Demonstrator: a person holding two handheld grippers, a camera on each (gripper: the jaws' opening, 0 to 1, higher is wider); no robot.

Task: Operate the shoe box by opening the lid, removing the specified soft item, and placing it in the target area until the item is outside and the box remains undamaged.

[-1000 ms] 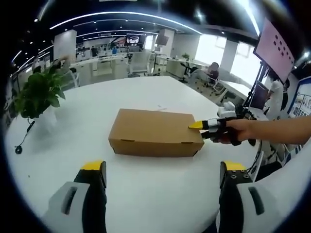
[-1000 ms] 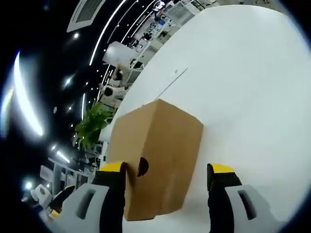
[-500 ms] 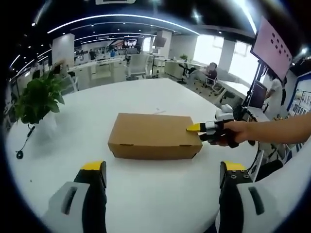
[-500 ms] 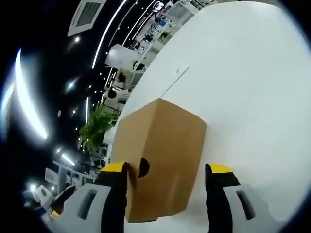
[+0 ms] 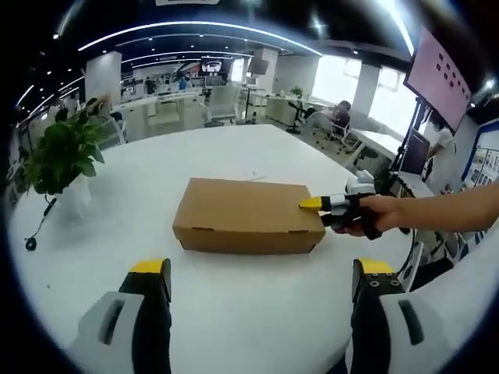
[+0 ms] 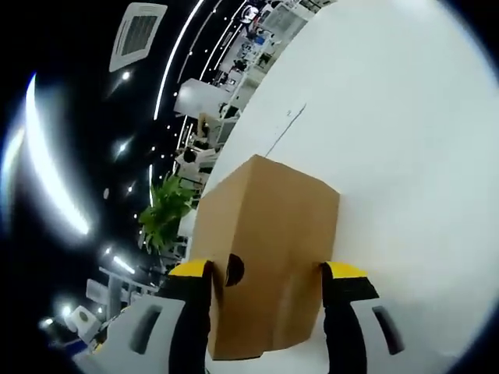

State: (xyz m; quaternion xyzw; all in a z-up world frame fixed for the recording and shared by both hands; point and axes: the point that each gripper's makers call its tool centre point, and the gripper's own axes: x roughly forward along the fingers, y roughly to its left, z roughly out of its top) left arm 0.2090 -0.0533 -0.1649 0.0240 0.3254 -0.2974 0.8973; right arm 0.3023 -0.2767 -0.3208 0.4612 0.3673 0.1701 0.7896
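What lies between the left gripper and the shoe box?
Only bare white table separates the left gripper from the closed shoe box, seen in the left gripper view.

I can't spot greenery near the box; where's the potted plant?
In the left gripper view, the potted plant stands at the table's left edge, left of the shoe box.

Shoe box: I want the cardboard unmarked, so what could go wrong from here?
1. The right tongs straddle the end of the closed shoe box; closing hard there could dent the cardboard wall or crease the lid edge.
2. The left tongs hang open, clear of the box, so nothing steadies it; a pull on the lid could drag it across the smooth white table.
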